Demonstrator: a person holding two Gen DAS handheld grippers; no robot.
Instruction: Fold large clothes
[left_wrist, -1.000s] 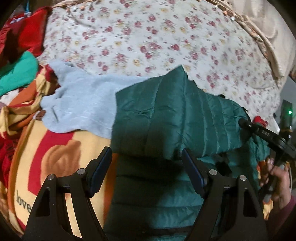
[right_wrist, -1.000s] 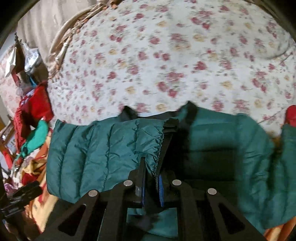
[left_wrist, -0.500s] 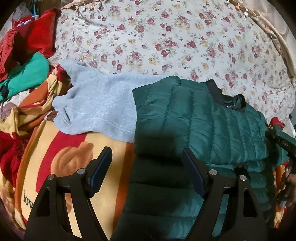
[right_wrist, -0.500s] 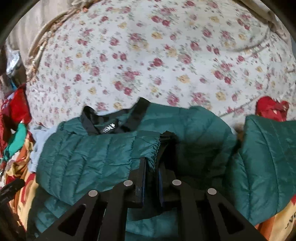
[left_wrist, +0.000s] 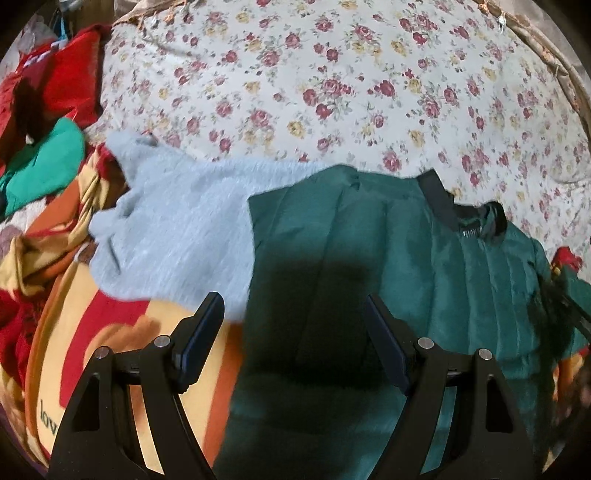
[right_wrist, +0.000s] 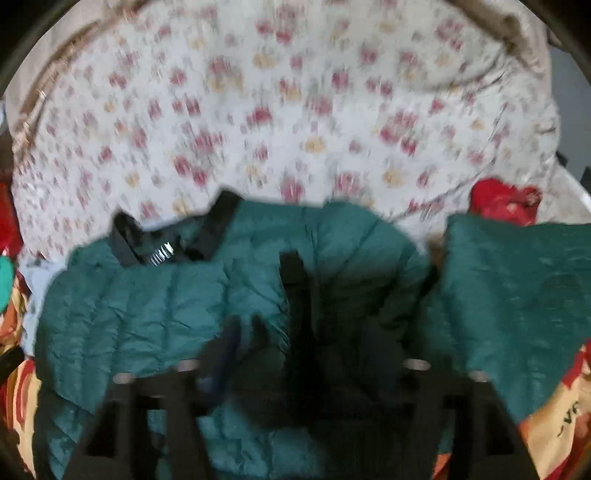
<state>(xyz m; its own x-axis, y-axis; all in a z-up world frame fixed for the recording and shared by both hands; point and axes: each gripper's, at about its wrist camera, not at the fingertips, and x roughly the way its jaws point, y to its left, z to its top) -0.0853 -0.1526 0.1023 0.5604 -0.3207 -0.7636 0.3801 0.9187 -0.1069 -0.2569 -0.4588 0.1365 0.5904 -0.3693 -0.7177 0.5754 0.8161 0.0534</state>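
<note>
The left wrist view shows the green puffer jacket (left_wrist: 369, 258) lying on the bed with its black collar (left_wrist: 439, 199) toward the floral sheet (left_wrist: 332, 81), and beside it — touching its left edge — a pale grey sweater (left_wrist: 177, 221) that the right wrist view barely catches. The right wrist view, blurred, shows instead a second green quilted panel (right_wrist: 517, 295) lying off to the right, with a red cloth (right_wrist: 502, 201) just beyond it on the sheet. The left gripper (left_wrist: 291, 343) hangs over the jacket's lower edge with its fingers spread wide and nothing between them. The right gripper (right_wrist: 303, 354) is opening, its fingers smeared by motion; a dark cuff or strap (right_wrist: 295, 280) of the jacket lies in the gap, and whether the pads touch it cannot be told. A striped red, orange and cream blanket (left_wrist: 110, 350) lies under the clothes at the left, and farther left sit a bright green garment (left_wrist: 48, 162) and red fabric (left_wrist: 70, 77) — a crowded heap at the bed's edge.
</note>
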